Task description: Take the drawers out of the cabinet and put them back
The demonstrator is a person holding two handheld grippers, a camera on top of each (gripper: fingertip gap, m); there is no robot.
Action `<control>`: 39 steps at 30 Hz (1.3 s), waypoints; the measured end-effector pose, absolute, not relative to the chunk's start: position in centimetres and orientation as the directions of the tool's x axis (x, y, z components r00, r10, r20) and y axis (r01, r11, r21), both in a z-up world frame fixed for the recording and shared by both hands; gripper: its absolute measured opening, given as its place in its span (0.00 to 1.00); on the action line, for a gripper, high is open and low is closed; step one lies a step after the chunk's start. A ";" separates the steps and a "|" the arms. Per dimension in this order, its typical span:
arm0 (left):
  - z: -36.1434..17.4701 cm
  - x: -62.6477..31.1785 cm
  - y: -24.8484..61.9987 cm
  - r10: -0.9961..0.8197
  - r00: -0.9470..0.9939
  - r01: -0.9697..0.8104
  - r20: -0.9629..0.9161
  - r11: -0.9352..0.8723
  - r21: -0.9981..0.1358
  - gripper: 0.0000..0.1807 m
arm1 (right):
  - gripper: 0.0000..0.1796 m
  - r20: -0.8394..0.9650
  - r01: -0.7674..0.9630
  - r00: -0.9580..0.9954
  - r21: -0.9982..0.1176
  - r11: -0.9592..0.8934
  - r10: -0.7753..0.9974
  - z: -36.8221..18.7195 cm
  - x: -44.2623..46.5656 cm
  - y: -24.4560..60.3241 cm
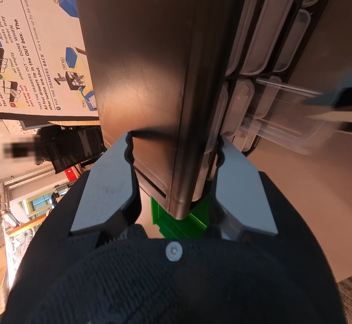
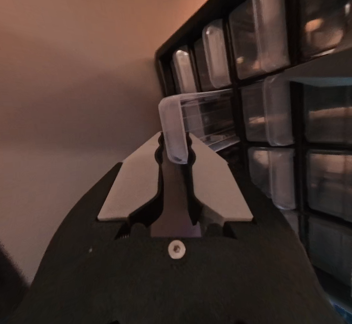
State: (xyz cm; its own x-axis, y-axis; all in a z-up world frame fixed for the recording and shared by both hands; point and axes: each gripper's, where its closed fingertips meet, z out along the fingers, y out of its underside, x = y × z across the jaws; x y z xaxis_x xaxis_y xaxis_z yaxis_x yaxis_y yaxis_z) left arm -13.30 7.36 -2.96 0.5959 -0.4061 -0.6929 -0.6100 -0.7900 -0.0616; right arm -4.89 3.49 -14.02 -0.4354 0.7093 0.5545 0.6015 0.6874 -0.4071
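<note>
Right gripper [image 2: 174,144] pinching half-out clear drawer [image 2: 200,116]; contents unclear

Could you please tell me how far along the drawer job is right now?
Early or midway. In hand: the right gripper grips a part-out drawer by its handle; the left gripper straddles the cabinet corner. Left: the other visible drawers sit shut.

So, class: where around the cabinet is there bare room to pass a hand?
Bare tabletop lies in front of the cabinet. Crowded: the drawer pulled partway out in the right gripper, and the left gripper straddling the cabinet's corner.
</note>
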 end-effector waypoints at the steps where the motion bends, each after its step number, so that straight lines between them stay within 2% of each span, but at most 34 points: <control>1: -3.0 -13.3 7.4 -0.408 0.595 -0.613 -0.693 -0.787 -0.064 0.48 | 0.09 0.488 0.605 -0.467 -0.431 0.669 0.737 -14.0 -4.2 2.8; 5: -2.9 -13.3 7.4 -0.411 0.593 -0.614 -0.692 -0.787 -0.058 0.48 | 0.08 0.316 0.622 -0.565 -0.444 0.645 0.762 -13.8 -1.4 1.6; 10: -3.0 -13.3 7.4 -0.410 0.593 -0.608 -0.693 -0.792 -0.052 0.48 | 0.07 0.235 0.554 -0.684 -0.447 0.702 0.690 -12.9 1.2 -1.2; 12: -2.9 -13.3 7.4 -0.409 0.594 -0.609 -0.693 -0.791 -0.055 0.48 | 0.06 0.074 0.523 -0.766 -0.506 0.685 0.639 -12.2 3.8 -4.9; 14: -3.0 -13.3 7.4 -0.408 0.595 -0.611 -0.693 -0.789 -0.060 0.48 | 0.06 0.023 0.511 -0.779 -0.557 0.655 0.627 -11.0 5.3 -6.6; 16: -3.0 -13.3 7.4 -0.407 0.595 -0.613 -0.693 -0.787 -0.065 0.48 | 0.06 0.063 0.497 -0.741 -0.617 0.609 0.669 -9.5 5.9 -6.2; 20: -3.0 -13.3 7.4 -0.408 0.595 -0.618 -0.693 -0.783 -0.069 0.48 | 0.06 -0.008 0.504 -0.669 -0.740 0.446 0.743 -4.8 9.5 -3.6; 22: -3.0 -13.3 7.4 -0.411 0.593 -0.621 -0.693 -0.781 -0.067 0.48 | 0.06 0.044 0.500 -0.540 -0.787 0.362 0.840 -2.0 10.7 0.7; 25: -3.0 -13.3 7.4 -0.413 0.591 -0.619 -0.693 -0.783 -0.062 0.48 | 0.07 0.046 0.539 -0.221 -0.827 0.161 0.974 0.9 12.8 9.9; 27: -3.0 -13.3 7.4 -0.410 0.593 -0.616 -0.693 -0.785 -0.063 0.48 | 0.07 0.020 0.598 0.069 -0.801 -0.025 0.997 0.5 14.9 16.9; 29: -3.0 -13.2 7.4 -0.405 0.596 -0.614 -0.693 -0.787 -0.068 0.48 | 0.07 0.006 0.678 0.295 -0.706 -0.205 0.955 -2.2 17.6 22.1; 32: -3.0 -13.3 7.4 -0.407 0.595 -0.615 -0.693 -0.786 -0.066 0.48 | 0.07 -0.066 0.741 0.375 -0.578 -0.342 0.925 -6.8 18.4 24.4; 36: -3.0 -13.3 7.4 -0.405 0.596 -0.607 -0.694 -0.793 -0.058 0.48 | 0.07 -0.029 0.789 0.478 -0.425 -0.444 0.878 -13.8 18.0 28.4; 39: -3.0 -13.3 7.4 -0.405 0.595 -0.607 -0.694 -0.793 -0.057 0.48 | 0.10 -0.086 0.793 0.431 -0.438 -0.423 0.898 -16.8 15.2 29.3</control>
State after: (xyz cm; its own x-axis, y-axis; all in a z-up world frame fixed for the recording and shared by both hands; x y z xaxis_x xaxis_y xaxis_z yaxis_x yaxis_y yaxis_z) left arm -13.26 7.39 -2.97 0.5949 -0.4053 -0.6941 -0.6066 -0.7929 -0.0569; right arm 15.18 29.30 -16.82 0.4314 0.8981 -0.0862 0.7931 -0.4230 -0.4384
